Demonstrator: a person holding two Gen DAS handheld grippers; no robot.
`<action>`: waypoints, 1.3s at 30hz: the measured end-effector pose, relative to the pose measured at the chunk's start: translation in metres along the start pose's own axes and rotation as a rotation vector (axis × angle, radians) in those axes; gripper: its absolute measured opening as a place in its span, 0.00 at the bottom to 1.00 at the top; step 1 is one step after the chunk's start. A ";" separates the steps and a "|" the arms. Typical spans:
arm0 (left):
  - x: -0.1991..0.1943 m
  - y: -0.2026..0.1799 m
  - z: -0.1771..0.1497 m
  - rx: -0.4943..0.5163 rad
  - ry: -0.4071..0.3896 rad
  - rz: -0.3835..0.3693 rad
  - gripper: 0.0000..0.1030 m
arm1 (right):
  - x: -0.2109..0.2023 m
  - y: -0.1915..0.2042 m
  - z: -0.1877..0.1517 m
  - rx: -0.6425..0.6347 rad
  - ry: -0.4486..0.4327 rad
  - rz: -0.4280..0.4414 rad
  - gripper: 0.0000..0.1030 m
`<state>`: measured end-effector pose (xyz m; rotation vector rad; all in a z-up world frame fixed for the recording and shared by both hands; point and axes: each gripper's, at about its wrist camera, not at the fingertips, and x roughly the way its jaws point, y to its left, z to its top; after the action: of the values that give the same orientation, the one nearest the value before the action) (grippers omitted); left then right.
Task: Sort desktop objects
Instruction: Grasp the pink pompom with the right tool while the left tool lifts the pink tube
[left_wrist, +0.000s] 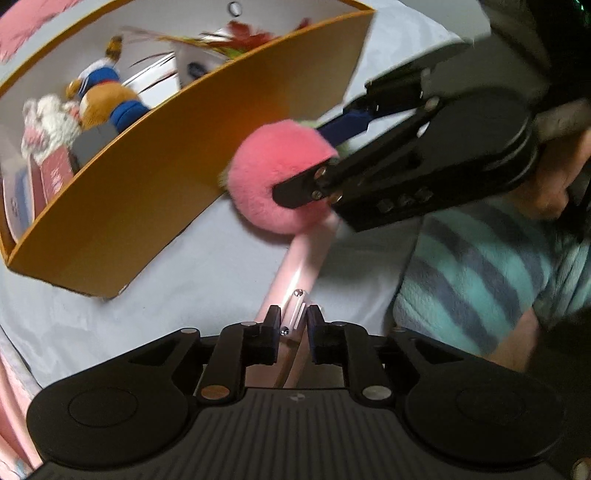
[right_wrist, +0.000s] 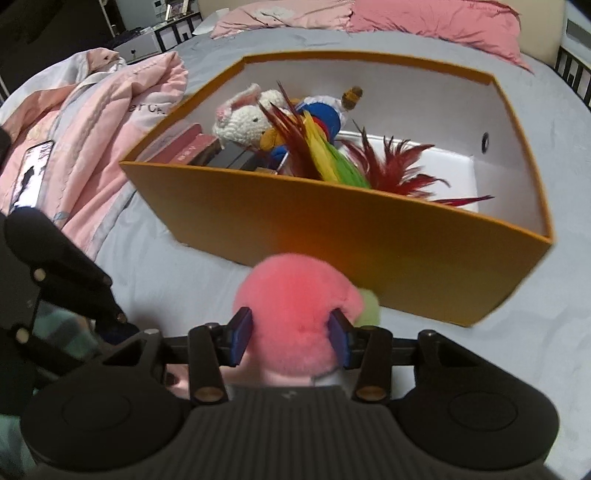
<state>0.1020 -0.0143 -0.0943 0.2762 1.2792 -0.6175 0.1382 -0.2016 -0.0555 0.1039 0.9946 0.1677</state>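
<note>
A pink fluffy pompom (left_wrist: 275, 173) tops a pale pink stick (left_wrist: 295, 269). My left gripper (left_wrist: 292, 328) is shut on the lower end of the stick. My right gripper (right_wrist: 291, 339) is shut on the pompom (right_wrist: 295, 314), its blue pads pressing both sides; it shows in the left wrist view too (left_wrist: 321, 158). A small green tuft (right_wrist: 369, 302) sticks out beside the pompom. The orange box (right_wrist: 332, 236) stands just beyond on the grey bed sheet. It holds a crochet bunny (right_wrist: 243, 118), a plush figure in blue (right_wrist: 321, 114), books (right_wrist: 188, 147) and coloured feathers (right_wrist: 332, 162).
A pink quilt (right_wrist: 103, 122) with a phone (right_wrist: 31, 173) on it lies left of the box. Pink pillows (right_wrist: 369, 18) lie at the far end of the bed. The person's striped sleeve (left_wrist: 498, 266) is at the right in the left wrist view.
</note>
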 end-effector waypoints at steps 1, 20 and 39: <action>0.000 0.004 0.001 -0.020 -0.001 -0.010 0.17 | 0.006 0.000 0.001 0.002 0.005 -0.008 0.47; -0.003 0.007 0.000 -0.063 -0.009 -0.054 0.18 | 0.041 0.000 0.004 -0.053 0.033 -0.097 0.45; -0.029 -0.033 -0.010 -0.025 -0.090 0.071 0.07 | -0.046 -0.019 -0.017 0.062 -0.084 -0.097 0.43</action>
<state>0.0702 -0.0281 -0.0654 0.2692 1.1848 -0.5466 0.1011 -0.2287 -0.0294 0.1182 0.9193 0.0432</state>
